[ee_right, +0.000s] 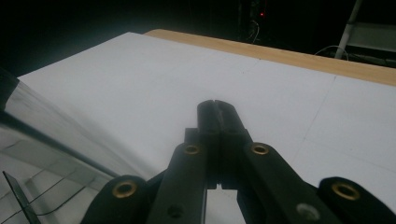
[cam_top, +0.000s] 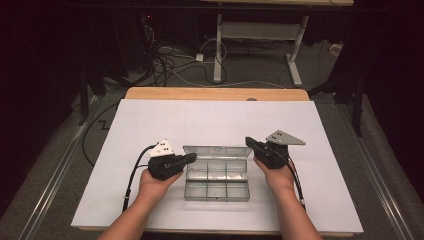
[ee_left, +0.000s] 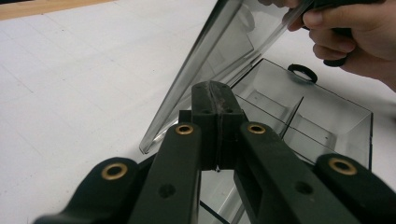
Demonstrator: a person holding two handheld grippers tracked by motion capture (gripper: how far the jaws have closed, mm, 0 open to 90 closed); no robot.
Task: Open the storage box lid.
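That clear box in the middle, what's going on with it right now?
A person with a gripper in each hand is working on a clear plastic compartment box that sits on the white table cover. Its lid stands raised at the far side, and the compartments look empty. The left gripper is at the lid's left end and the right gripper at its right end. In their own views both have their jaws together; whether either actually touches the lid is hard to tell.

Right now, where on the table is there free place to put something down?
The white sheet is bare behind the clear box, up to the wooden edge, and at both far sides. It is crowded around the box, where the left gripper and right gripper flank its raised lid.
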